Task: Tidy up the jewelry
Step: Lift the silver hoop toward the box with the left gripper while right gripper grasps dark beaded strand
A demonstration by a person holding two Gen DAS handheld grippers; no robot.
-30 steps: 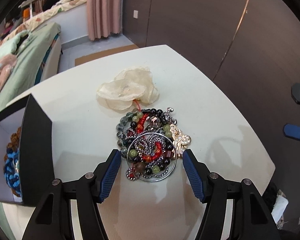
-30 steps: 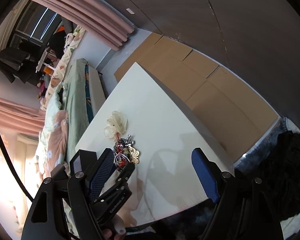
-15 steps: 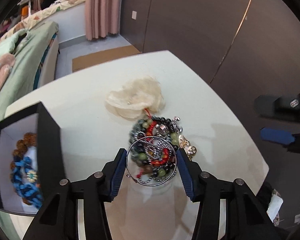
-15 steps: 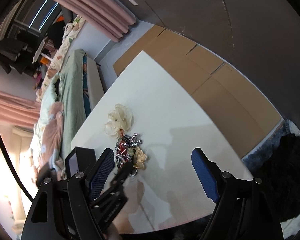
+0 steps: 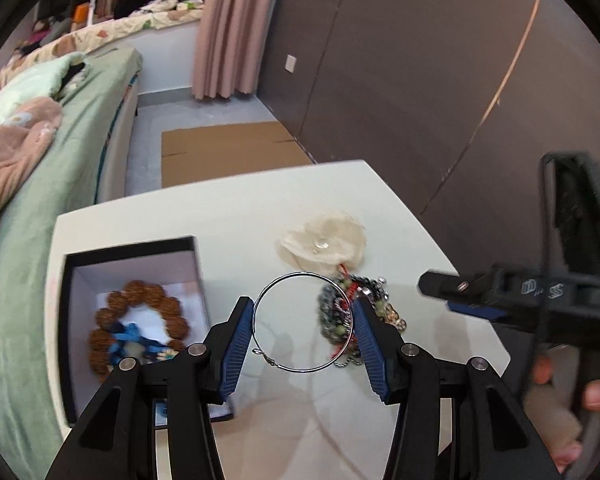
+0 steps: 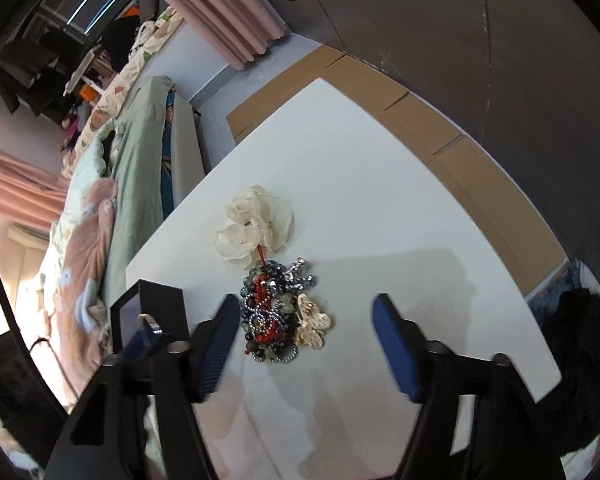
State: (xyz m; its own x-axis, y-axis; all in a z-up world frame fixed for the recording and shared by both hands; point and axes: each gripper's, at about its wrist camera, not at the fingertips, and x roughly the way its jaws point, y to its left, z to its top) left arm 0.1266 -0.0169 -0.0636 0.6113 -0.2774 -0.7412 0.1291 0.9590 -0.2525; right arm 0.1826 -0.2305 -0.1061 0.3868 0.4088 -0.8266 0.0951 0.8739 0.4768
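My left gripper (image 5: 303, 322) is shut on a thin silver hoop bangle (image 5: 276, 365), held above the white table (image 5: 236, 208) between the open black box (image 5: 130, 258) and the jewelry pile (image 5: 342, 312). The box holds a brown bead bracelet (image 5: 144, 294) and a blue piece (image 5: 130, 336). A cream fabric flower (image 5: 324, 246) lies beyond the pile. My right gripper (image 6: 305, 344) is open and empty, hovering over the pile (image 6: 278, 320), which has a gold butterfly piece (image 6: 314, 322) on its right side. The flower also shows in the right wrist view (image 6: 256, 226).
The box (image 6: 152, 308) stands at the table's left edge near a bed with green bedding (image 5: 60, 128). Flattened cardboard (image 5: 224, 148) lies on the floor beyond the table. A dark wall (image 5: 420, 60) stands to the right. The right gripper appears in the left wrist view (image 5: 480, 300).
My left gripper closed on the silver hoop, lifted it off the pile and moved left toward the box. My right gripper moved in closer over the pile.
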